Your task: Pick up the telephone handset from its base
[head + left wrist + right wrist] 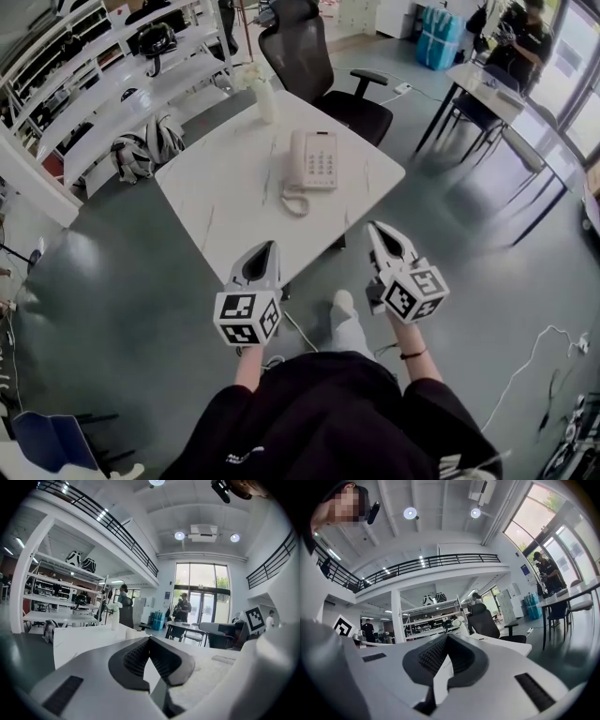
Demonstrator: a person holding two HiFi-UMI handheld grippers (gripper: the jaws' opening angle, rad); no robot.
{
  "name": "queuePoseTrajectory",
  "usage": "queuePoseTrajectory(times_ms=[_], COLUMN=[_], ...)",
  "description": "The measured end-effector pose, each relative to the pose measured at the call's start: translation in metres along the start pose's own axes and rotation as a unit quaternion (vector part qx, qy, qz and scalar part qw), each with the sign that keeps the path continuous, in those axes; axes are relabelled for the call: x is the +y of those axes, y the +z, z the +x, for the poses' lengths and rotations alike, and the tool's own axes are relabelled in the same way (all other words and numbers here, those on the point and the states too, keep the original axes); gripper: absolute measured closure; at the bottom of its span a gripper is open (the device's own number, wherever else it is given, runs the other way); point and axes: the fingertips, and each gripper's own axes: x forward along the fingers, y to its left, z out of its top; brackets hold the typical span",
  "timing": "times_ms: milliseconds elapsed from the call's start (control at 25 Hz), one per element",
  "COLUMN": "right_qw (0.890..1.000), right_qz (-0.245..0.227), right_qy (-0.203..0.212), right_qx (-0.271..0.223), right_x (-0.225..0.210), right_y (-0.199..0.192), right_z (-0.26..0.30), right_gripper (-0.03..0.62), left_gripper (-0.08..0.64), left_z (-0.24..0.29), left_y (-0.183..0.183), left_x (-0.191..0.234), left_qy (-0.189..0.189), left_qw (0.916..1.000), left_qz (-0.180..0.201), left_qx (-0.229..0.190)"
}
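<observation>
Our left gripper (269, 248) and right gripper (377, 230) are both closed and empty, at the table's (211, 202) near edge. The handset (297, 161) lies on its base (322, 161), well ahead. We judge this to be the approach; next one gripper must reach in and open.

Bright daylight, ceiling spotlights, fisheye-warped edges

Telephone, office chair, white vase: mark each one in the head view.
telephone (321, 161), head view, on its keypad.
office chair (296, 52), head view, on the backrest.
white vase (266, 101), head view, on its body.
</observation>
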Motion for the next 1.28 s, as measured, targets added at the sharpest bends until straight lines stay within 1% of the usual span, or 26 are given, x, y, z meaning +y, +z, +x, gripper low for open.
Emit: queuePoseTrajectory(times_ms=[200,320,440,600,800,920,1160,1280], right_qw=[1.0,0.999,0.999,0.997,0.996,0.996,0.992,0.991], right_qz=[0.004,0.005,0.009,0.019,0.019,0.017,0.009,0.006], right_qy=[0.021,0.033,0.045,0.053,0.065,0.069,0.093,0.095], right_qx=[0.006,0.017,0.03,0.045,0.053,0.055,0.079,0.093], right_x=[-0.034,-0.05,-0.072,-0.099,-0.124,-0.135,-0.155,-0.167], right_y=[0.011,0.011,0.011,0.011,0.014,0.013,0.004,-0.002], right_z=[0.044,0.074,0.097,0.122,0.145,0.16,0.186,0.199], right_gripper=[0.601,0.601,0.601,0.601,0.6,0.601,0.601,0.601], left_gripper=[0.56,0.56,0.56,0.56,0.56,0.56,0.56,0.56], left_z=[0.042,0.07,0.098,0.131,0.165,0.184,0.216,0.235], left_y=[0.01,0.012,0.015,0.016,0.013,0.007,-0.001,-0.004], left_x=[0.008,0.019,0.022,0.025,0.025,0.028,0.033,0.039], left_qy=[0.021,0.033,0.041,0.057,0.075,0.08,0.097,0.1], left_qw=[0.9998,0.9993,0.9988,0.9977,0.9955,0.9941,0.991,0.9898], left_qz=[-0.007,-0.014,-0.022,-0.027,-0.031,-0.033,-0.043,-0.034], left_qx=[0.001,0.006,0.012,0.025,0.048,0.066,0.082,0.095])
